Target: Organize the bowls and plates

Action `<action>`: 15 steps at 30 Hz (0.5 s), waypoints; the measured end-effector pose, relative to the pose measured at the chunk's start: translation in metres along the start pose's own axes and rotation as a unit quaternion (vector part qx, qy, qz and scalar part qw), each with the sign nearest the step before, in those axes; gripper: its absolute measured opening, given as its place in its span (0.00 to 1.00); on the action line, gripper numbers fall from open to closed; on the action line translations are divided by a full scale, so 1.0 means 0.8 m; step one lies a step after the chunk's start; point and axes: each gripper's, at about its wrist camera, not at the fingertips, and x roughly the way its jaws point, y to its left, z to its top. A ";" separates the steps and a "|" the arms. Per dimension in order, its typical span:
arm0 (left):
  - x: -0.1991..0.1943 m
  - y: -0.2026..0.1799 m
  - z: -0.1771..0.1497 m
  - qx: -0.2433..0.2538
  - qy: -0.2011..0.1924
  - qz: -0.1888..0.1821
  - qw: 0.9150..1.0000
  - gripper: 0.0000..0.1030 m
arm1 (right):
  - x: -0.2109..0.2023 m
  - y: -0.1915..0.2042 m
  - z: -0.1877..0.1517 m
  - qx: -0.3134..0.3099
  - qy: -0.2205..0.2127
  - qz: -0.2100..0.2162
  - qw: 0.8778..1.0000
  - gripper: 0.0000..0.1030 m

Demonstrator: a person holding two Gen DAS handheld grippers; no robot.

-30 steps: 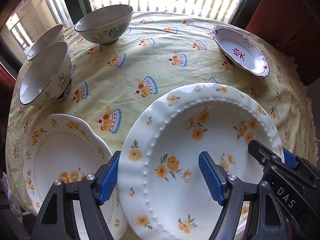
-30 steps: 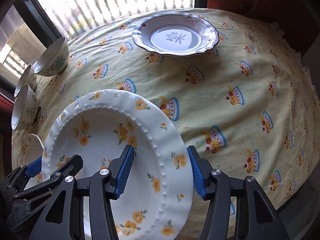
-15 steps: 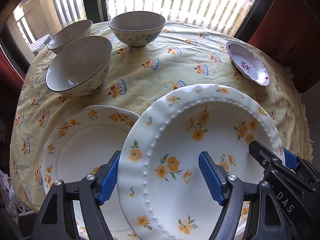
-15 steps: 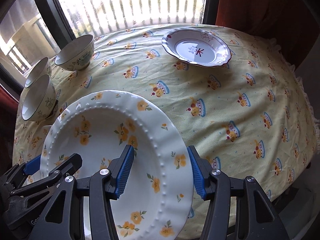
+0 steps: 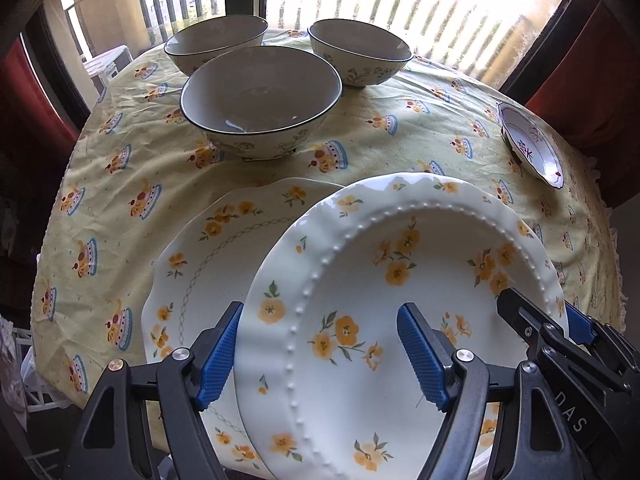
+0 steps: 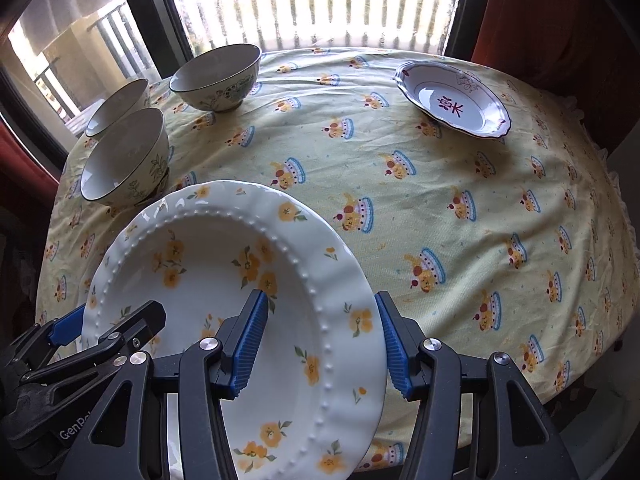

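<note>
A white plate with a beaded ring and yellow flowers is held up between both grippers. My left gripper is shut on its left rim, one pad outside and one in the well. My right gripper is shut on the opposite rim, and it also shows in the left wrist view. The held plate overlaps the right part of a second yellow-flowered plate lying on the tablecloth. Three floral bowls stand beyond it.
A small scalloped dish with a red character sits at the far right of the round table. The yellow patterned cloth covers the whole top. Windows with railings and red curtains lie behind. The table's edge drops off close below the plates.
Both grippers have carried the beaded plate sideways across the table. It now hangs over the second flowered plate, and the bowls have come to the middle of the left wrist view.
</note>
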 end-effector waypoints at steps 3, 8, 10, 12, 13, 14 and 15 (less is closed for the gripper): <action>0.003 0.014 -0.003 -0.005 0.003 0.003 1.000 0.75 | 0.003 0.015 -0.003 -0.007 0.006 0.000 1.000 0.57; 0.014 0.035 -0.009 -0.018 0.018 0.005 1.000 0.75 | 0.013 0.038 -0.006 -0.028 0.017 0.005 0.999 0.57; 0.020 0.041 -0.012 -0.023 0.027 0.003 0.999 0.75 | 0.016 0.045 -0.006 -0.030 0.020 0.004 0.999 0.57; 0.026 0.045 -0.014 -0.029 0.036 0.002 0.999 0.75 | 0.020 0.048 -0.004 -0.029 0.023 0.005 0.999 0.57; 0.029 0.047 -0.015 -0.031 0.039 0.002 0.999 0.75 | 0.022 0.049 -0.003 -0.026 0.025 0.007 0.999 0.57; 0.032 0.048 -0.015 -0.033 0.042 0.003 0.999 0.75 | 0.024 0.050 -0.002 -0.025 0.027 0.009 0.999 0.57; 0.034 0.048 -0.015 -0.034 0.044 0.003 0.998 0.75 | 0.025 0.051 -0.001 -0.026 0.028 0.011 0.999 0.57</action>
